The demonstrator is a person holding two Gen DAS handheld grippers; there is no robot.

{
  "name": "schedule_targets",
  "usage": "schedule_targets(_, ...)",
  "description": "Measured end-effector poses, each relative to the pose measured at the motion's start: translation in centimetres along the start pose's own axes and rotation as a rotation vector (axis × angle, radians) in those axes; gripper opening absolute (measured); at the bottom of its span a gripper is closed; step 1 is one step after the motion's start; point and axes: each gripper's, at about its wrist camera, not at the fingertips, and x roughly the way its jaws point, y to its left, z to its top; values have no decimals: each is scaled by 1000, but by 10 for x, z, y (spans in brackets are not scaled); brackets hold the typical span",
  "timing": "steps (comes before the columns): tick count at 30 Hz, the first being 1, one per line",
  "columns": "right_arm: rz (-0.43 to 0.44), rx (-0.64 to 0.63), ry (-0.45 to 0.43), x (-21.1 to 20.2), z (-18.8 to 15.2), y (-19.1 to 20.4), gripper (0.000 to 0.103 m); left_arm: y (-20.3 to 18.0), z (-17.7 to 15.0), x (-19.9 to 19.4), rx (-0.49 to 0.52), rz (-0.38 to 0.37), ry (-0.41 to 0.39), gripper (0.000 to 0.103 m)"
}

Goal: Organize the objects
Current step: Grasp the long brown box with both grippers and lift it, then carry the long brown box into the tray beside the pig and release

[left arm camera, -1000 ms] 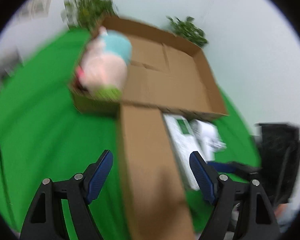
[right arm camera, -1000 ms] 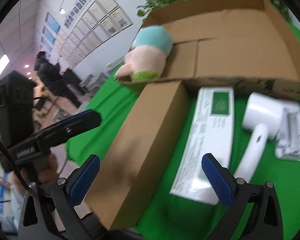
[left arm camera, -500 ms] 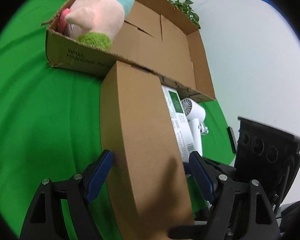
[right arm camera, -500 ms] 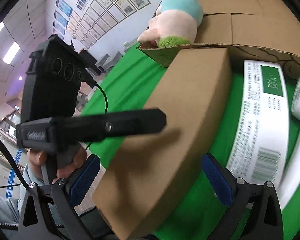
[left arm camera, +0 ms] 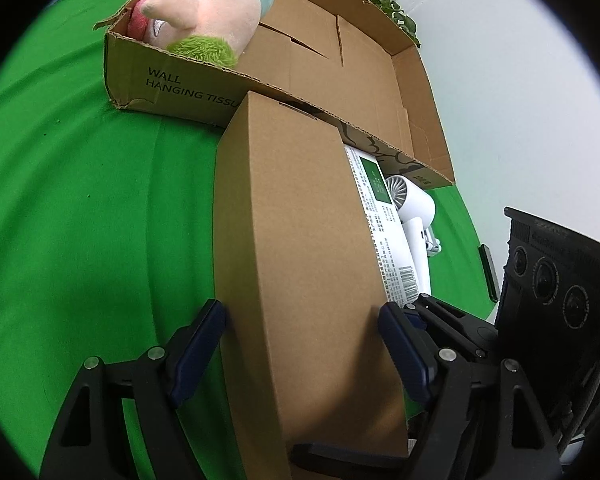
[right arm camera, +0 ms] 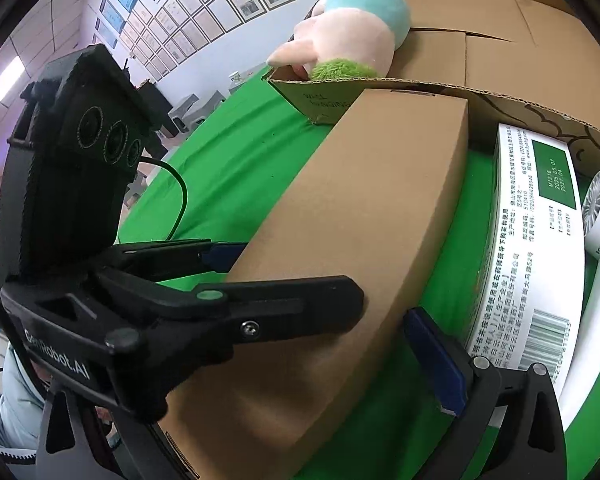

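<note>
A long brown cardboard box (left arm camera: 300,220) lies on the green cloth, its far end against a big open carton (left arm camera: 172,84). My left gripper (left arm camera: 300,308) is open and straddles the box's near end, blue pads (left arm camera: 198,344) right beside its two long sides. My right gripper (right arm camera: 300,316) is open across the same end. Its right pad (right arm camera: 436,360) stands beside the box (right arm camera: 380,200), and its left finger is hidden behind the left gripper (right arm camera: 288,272). A pink and teal plush toy (left arm camera: 212,4) lies in the carton's left corner.
To the right of the brown box lie a white packet with a green label (right arm camera: 540,248) and a white hair dryer (right arm camera: 596,216). Green cloth (left arm camera: 80,200) spreads to the left. Plants (left arm camera: 388,4) stand behind the carton. A person's sleeve (right arm camera: 12,400) shows at the lower left.
Both grippers have come down and in onto the near end of the brown box. The left gripper now fills the left of the right wrist view. Neither jaw width has changed.
</note>
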Motion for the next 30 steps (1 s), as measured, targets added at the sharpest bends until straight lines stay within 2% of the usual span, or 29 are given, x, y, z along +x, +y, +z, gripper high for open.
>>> schedule_targets(3,-9,6,-23,-4,-1,4,102,-10,-2,-5,23,16,-14,79)
schedule_targets(7,-109,-18,-97,-19,5,9,92,-34,-4,-17,62,16,-47,74)
schedule_targets(8,-122,-16,-107,-22,7,8,91,-37,-4,-20,68,25,-57,69)
schedule_targets(18,-124,53,-174,-49,8,4,89,-73,2,-29,144,68,-106,68)
schedule_targets(25,-145,65,-238,-106,-5,-11,89,-101,2,-44,201,71,-147,68)
schedule_targets(30,-180,53,-301,-143,-6,-7,89,-122,21,-47,251,64,-191,68)
